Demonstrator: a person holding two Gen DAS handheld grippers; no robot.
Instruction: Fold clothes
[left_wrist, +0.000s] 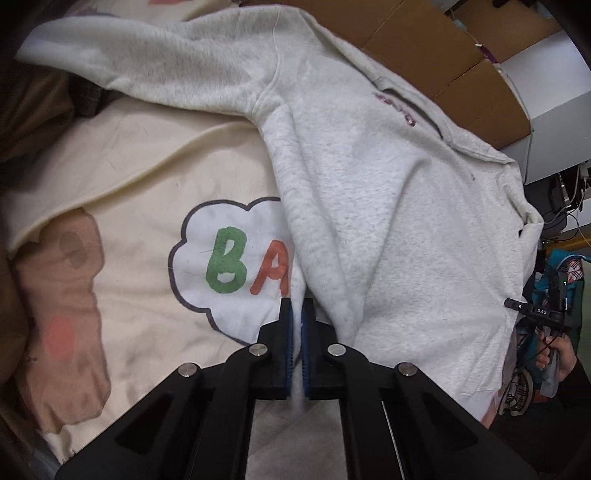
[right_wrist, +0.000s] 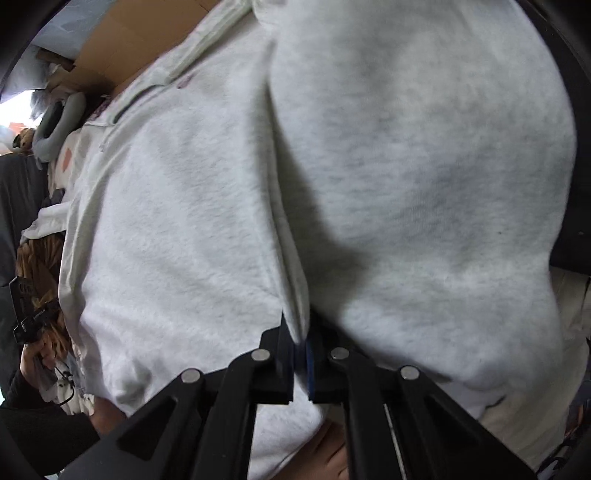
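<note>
The grey sweatshirt (left_wrist: 369, 192) lies spread over the cream blanket (left_wrist: 140, 177), its body running away from the left gripper (left_wrist: 296, 314) toward its collar, hem edge pinched between both clamped grippers, the right gripper (right_wrist: 300, 332) gripping a fold beside the cloud print.

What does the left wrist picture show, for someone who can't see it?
The left hand-held gripper is shut on a fold of a light grey sweatshirt. The sweatshirt lies on a cream blanket with a cloud shape reading "BA".
</note>
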